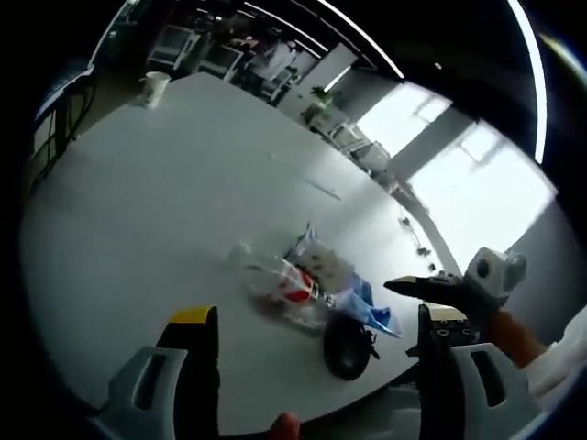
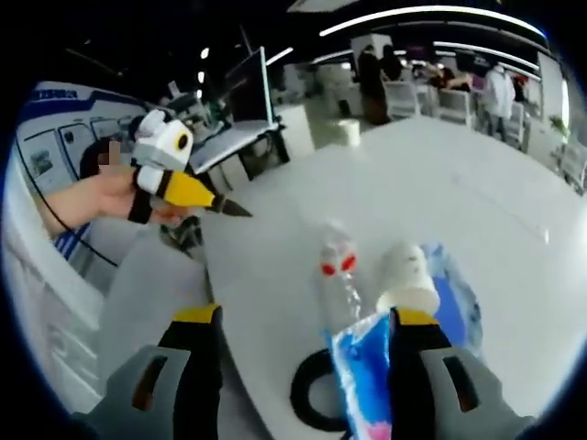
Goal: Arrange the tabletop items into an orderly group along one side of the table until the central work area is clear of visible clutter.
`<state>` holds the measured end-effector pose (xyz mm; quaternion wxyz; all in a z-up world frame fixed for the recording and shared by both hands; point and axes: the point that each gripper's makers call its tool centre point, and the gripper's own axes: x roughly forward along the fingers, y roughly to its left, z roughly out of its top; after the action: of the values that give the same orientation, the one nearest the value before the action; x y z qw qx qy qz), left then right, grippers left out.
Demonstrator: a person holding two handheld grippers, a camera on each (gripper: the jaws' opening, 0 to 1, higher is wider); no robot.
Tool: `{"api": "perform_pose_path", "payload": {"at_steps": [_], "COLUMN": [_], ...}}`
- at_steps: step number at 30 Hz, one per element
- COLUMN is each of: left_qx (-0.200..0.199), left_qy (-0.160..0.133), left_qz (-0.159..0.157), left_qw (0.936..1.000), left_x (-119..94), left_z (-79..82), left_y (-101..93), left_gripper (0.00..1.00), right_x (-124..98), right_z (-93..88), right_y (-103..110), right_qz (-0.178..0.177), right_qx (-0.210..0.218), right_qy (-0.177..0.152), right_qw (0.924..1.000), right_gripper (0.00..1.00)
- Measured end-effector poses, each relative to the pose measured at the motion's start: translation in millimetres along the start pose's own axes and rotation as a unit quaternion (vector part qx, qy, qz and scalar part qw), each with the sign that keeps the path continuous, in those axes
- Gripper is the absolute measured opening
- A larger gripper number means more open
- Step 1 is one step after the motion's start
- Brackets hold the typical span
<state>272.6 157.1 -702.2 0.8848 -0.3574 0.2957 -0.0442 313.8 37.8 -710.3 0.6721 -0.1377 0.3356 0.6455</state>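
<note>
Right gripper view: a clear bottle [image 2: 339, 270] is seen lying lengthwise ahead of the wide-open, empty right hand-held gripper [image 2: 303, 321], cap pointing away, flanked by a blue packet [image 2: 367, 367] and black ring [image 2: 307, 390] on the worktop [image 2: 459, 174].

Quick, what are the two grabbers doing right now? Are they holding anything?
Left hand-held gripper: open, holding nothing.
Right hand-held gripper: open, holding nothing, above the clear plastic bottle and blue plastic packet.

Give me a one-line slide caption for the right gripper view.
Open right gripper over plastic bottle, blue packet and black ring at white table edge.
</note>
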Motion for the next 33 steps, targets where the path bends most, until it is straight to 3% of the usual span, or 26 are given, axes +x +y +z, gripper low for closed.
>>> {"api": "perform_pose_path", "payload": {"at_steps": [9,27,33], "left_qx": [-0.044,-0.060,-0.075], "left_qy": [-0.003,0.000,-0.007], "left_qz": [-0.005,0.000,-0.004], "left_qw": [0.9990,0.9982,0.9972], "left_x": [6,9,11], "left_z": [6.0,8.8,17.9], "left_y": [2.8,3.7,6.1], "left_gripper": [0.86,0.85,0.84], "right_x": [16,39,47], "right_z": [12.4,18.8,14.2], "right_y": [8,5,3], "right_qz": [0.013,0.021,0.021], "right_qx": [-0.011,-0.015,-0.027], "right_qy": [-0.004,0.017,0.036], "right_qw": [0.9998,0.9995,0.9988], "right_gripper": [0.70,0.69,0.69]}}
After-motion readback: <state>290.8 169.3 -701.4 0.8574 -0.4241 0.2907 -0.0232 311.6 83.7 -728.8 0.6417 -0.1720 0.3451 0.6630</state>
